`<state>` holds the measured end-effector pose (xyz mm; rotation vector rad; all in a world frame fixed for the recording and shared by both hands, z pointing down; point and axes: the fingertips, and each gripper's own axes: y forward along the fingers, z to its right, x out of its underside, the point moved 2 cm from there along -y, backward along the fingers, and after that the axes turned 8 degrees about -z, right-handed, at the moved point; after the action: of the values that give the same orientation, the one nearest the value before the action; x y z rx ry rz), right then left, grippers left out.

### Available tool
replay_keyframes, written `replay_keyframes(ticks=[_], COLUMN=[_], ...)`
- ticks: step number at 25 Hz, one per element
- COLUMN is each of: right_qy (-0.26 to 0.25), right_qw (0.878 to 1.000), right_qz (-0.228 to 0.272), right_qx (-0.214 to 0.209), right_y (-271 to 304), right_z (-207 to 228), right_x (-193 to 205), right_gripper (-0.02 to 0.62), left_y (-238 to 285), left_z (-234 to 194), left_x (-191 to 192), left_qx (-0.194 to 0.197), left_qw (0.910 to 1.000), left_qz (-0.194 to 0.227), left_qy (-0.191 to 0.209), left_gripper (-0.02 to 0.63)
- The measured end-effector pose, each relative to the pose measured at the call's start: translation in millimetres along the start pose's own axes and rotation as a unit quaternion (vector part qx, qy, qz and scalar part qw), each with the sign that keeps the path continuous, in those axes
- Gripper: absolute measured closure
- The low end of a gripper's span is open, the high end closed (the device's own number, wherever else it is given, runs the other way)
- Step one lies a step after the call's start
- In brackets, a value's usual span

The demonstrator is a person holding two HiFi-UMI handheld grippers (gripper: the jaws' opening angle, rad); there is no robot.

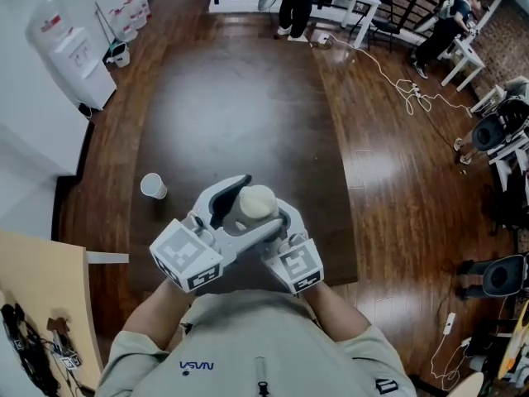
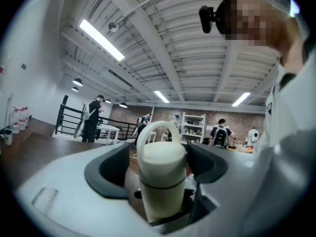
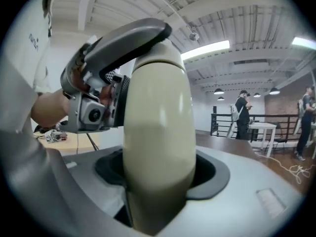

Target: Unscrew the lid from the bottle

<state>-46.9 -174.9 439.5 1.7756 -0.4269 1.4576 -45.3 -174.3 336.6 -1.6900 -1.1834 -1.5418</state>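
Observation:
A cream bottle (image 1: 256,203) with a rounded lid is held up close to my chest, over the near edge of the dark table (image 1: 240,106). My right gripper (image 1: 271,224) is shut on the bottle's body (image 3: 158,132), and its dark pads (image 3: 212,174) press the sides. My left gripper (image 1: 241,205) reaches in from the left at lid height. In the left gripper view the lid (image 2: 162,164) and its loop handle (image 2: 157,128) stand between the pads (image 2: 111,174) with a gap on each side, so this gripper is open.
A white paper cup (image 1: 153,186) stands on the table to the left. A water dispenser (image 1: 74,52) stands at the far left wall, and a tan desk (image 1: 41,296) is at the near left. People and white tables (image 1: 355,2) are at the far end, with cables (image 1: 409,89) on the floor.

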Motion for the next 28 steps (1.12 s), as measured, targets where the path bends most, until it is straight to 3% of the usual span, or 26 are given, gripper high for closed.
replay_keyframes(ticks=[3, 5, 8, 12, 14, 16, 19, 22, 25, 28], right_qy=[0.007, 0.013, 0.006, -0.009, -0.002, 0.006, 0.006, -0.011, -0.033, -0.055], right_qw=[0.995, 0.983, 0.952, 0.892, 0.870, 0.862, 0.871, 0.892, 0.928, 0.968], right_qz=[0.005, 0.004, -0.019, -0.062, -0.071, -0.068, -0.060, -0.062, -0.057, -0.037], right_qx=[-0.099, -0.182, -0.307, -0.448, -0.488, -0.502, -0.487, -0.448, -0.367, -0.243], right_y=[-8.8, -17.6, -33.8, -56.4, -62.4, -63.8, -60.2, -53.5, -38.6, -21.7], right_z=[-14.2, -28.4, -53.4, -88.4, -100.2, -105.4, -102.3, -94.9, -80.5, -58.9], right_x=[-2.9, -7.5, -10.6, -7.0, -6.5, -7.1, -6.5, -3.8, -2.1, -5.1], right_gripper=[0.295, 0.295, 0.295, 0.295, 0.295, 0.295, 0.295, 0.295, 0.295, 0.295], left_y=[-10.8, -20.2, -35.0, -49.6, -55.7, -57.9, -55.8, -52.8, -46.2, -36.3], left_z=[8.5, 19.0, 34.2, 49.6, 58.9, 63.2, 59.7, 52.3, 45.2, 36.3], left_x=[-6.0, -11.5, -12.9, -9.7, -8.0, -8.0, -7.5, -4.5, -5.3, -7.7], left_qx=[0.081, 0.156, 0.255, 0.363, 0.407, 0.421, 0.404, 0.369, 0.317, 0.231], left_qw=[0.9967, 0.9877, 0.9669, 0.9315, 0.9134, 0.9067, 0.9149, 0.9293, 0.9474, 0.9703], left_qz=[0.006, 0.005, -0.007, -0.011, -0.010, -0.005, 0.000, 0.002, -0.003, -0.007], left_qy=[-0.005, -0.007, 0.007, -0.002, -0.012, -0.017, -0.003, 0.020, 0.042, 0.073], left_gripper=[0.245, 0.249, 0.253, 0.252, 0.269, 0.298, 0.299, 0.301, 0.301, 0.302])
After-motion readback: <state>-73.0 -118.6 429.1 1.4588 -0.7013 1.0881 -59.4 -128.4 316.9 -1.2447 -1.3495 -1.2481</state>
